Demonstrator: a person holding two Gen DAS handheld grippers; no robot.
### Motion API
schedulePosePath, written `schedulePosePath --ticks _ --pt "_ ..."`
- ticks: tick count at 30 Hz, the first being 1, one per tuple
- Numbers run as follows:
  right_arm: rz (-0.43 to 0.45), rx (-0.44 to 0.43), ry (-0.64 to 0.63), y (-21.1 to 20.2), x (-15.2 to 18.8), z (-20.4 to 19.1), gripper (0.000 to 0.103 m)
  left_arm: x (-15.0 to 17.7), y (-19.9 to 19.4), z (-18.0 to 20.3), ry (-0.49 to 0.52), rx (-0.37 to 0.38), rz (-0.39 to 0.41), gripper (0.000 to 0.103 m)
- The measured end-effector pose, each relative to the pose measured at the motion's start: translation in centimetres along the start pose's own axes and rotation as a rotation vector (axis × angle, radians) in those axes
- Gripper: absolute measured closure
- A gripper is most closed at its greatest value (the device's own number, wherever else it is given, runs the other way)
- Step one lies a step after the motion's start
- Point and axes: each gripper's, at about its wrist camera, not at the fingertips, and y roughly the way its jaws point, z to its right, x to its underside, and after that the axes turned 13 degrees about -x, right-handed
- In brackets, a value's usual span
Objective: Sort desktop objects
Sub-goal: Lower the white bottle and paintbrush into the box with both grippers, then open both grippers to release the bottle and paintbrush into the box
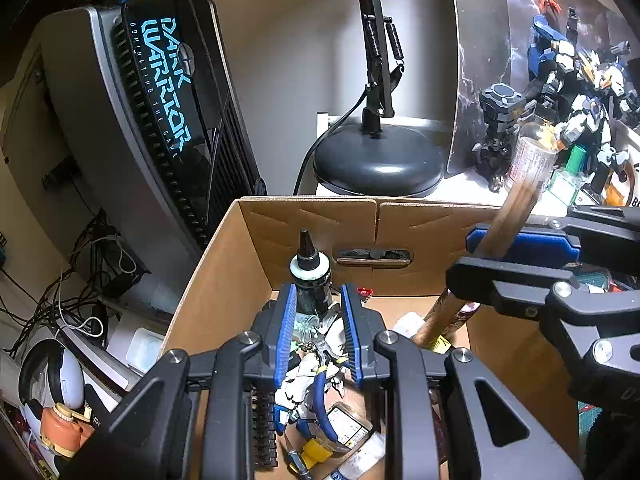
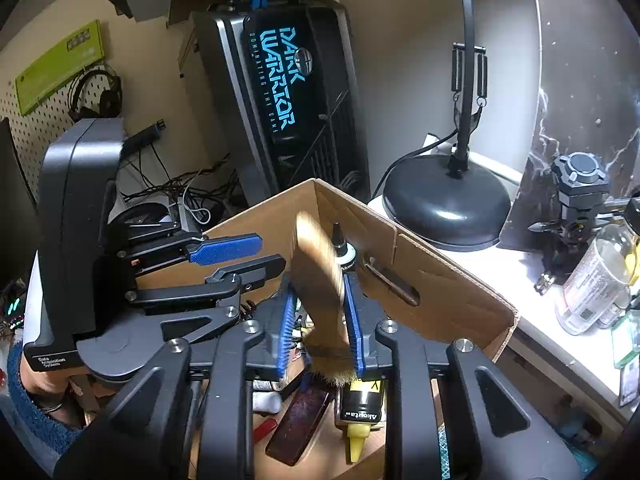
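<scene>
- The right gripper (image 2: 320,320) clamps a wooden-handled brush with tan bristles (image 2: 320,272) above the open brown cardboard box (image 2: 440,292).
- The left gripper (image 1: 318,332), jaws slightly parted, grips nothing; a black nozzle-capped bottle (image 1: 310,276) stands upright in the box beyond its fingertips.
- A black lamp base (image 1: 378,160) sits behind the box.

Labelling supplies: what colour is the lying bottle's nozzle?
Yellow nozzle on the black bottle; right wrist view shows it best.
</scene>
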Motion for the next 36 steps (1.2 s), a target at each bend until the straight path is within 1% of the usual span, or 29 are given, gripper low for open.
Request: schedulePosePath --ticks 2,4,6,8,10,11,12,14,16,17,18,19,20,21,23,25,29,33,36 --pt "0.016 0.001 -0.01 -0.4 0.0 -0.3 0.08 0.1 -0.1 -0.1 0.002 -0.001 0.0 0.079" --pt "0.045 -0.006 -0.014 -1.2 -0.2 -0.6 0.07 0.2 -0.3 -0.2 0.003 -0.004 0.003 0.079" --pt "0.077 -0.011 -0.03 -2.0 -0.3 -1.1 0.044 0.4 -0.6 -0.2 0.004 -0.008 0.006 0.079" --pt "0.1 -0.007 -0.04 -2.6 -0.4 -1.5 0.032 0.5 -1.0 -0.3 0.003 -0.011 0.013 0.08" --pt "0.117 -0.005 -0.051 -3.2 -0.5 -1.8 0.024 0.5 -1.6 -0.5 -0.001 -0.015 0.023 0.079" --pt "0.127 -0.002 -0.057 -3.4 -0.5 -2.0 0.014 0.5 -1.9 -0.5 -0.003 -0.019 0.029 0.079" --pt "0.137 0.003 -0.063 -3.7 -0.5 -2.2 0.008 0.6 -2.2 -0.6 -0.005 -0.022 0.034 0.079" --pt "0.164 0.015 -0.075 -4.4 -0.5 -2.5 0.007 0.6 -2.8 -0.7 -0.009 -0.027 0.045 0.079" --pt "0.185 0.019 -0.081 -5.1 -0.6 -2.9 0.001 0.6 -3.4 -0.8 -0.012 -0.031 0.054 0.078" --pt "0.192 0.022 -0.087 -5.4 -0.6 -3.0 0.0 0.6 -3.8 -0.8 -0.013 -0.035 0.059 0.072" --pt "0.198 0.027 -0.094 -5.7 -0.5 -3.3 0.0 0.6 -4.1 -0.9 -0.015 -0.04 0.064 0.062" --pt "0.203 0.032 -0.103 -6.0 -0.5 -3.5 0.0 0.6 -4.5 -1.0 -0.019 -0.044 0.068 0.054" --pt "0.207 0.039 -0.114 -6.4 -0.4 -3.8 0.0 0.7 -4.9 -1.2 -0.027 -0.05 0.072 0.039" --pt "0.211 0.048 -0.126 -6.7 -0.4 -4.1 0.0 0.7 -5.3 -1.3 -0.035 -0.055 0.076 0.027" --pt "0.214 0.069 -0.143 -7.2 -0.2 -4.6 0.0 0.8 -6.0 -1.7 -0.05 -0.065 0.083 0.018" --pt "0.211 0.091 -0.152 -7.7 0.0 -5.1 0.0 0.9 -6.8 -2.1 -0.065 -0.076 0.091 0.017" --pt "0.209 0.119 -0.165 -8.7 0.4 -6.2 0.0 1.2 -8.3 -2.9 -0.096 -0.097 0.105 0.0" --pt "0.207 0.134 -0.23 -9.6 0.7 -8.2 0.0 1.4 -10.3 -3.1 -0.108 -0.115 0.129 0.0" --pt "0.175 0.128 -0.245 -9.8 0.6 -9.3 0.0 1.7 -12.1 -2.9 -0.108 -0.128 0.151 0.0"
